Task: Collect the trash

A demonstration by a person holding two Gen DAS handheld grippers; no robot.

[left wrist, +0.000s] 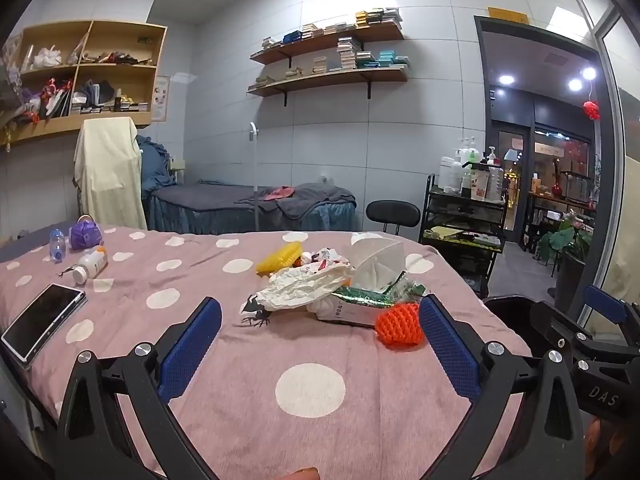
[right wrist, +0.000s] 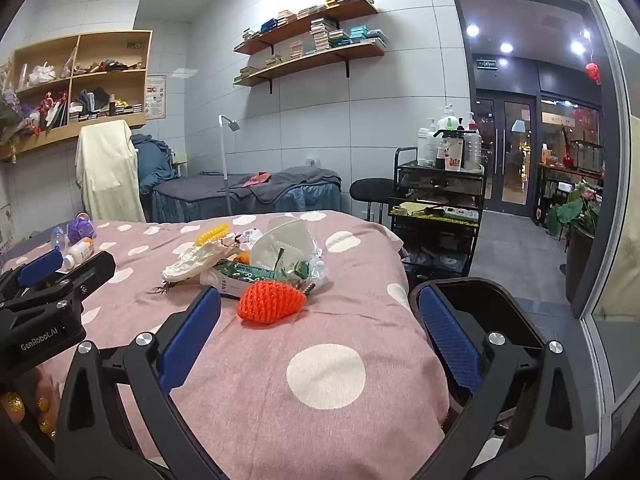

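We hold the left gripper [left wrist: 320,354] and right gripper [right wrist: 320,350] side by side, both spread wide and empty. The trash pile [left wrist: 320,286] lies ahead on the polka-dot bed [left wrist: 310,390], its long axis crosswise. It sits dead ahead of our left gripper, left of centre for the right, with the black bin [right wrist: 472,300] by the right.

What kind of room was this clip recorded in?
Probably a beauty or massage treatment room: a draped treatment bed, a black trolley of pump bottles, and wall shelves stacked with small product boxes. The doorway opens onto a shop-like corridor.
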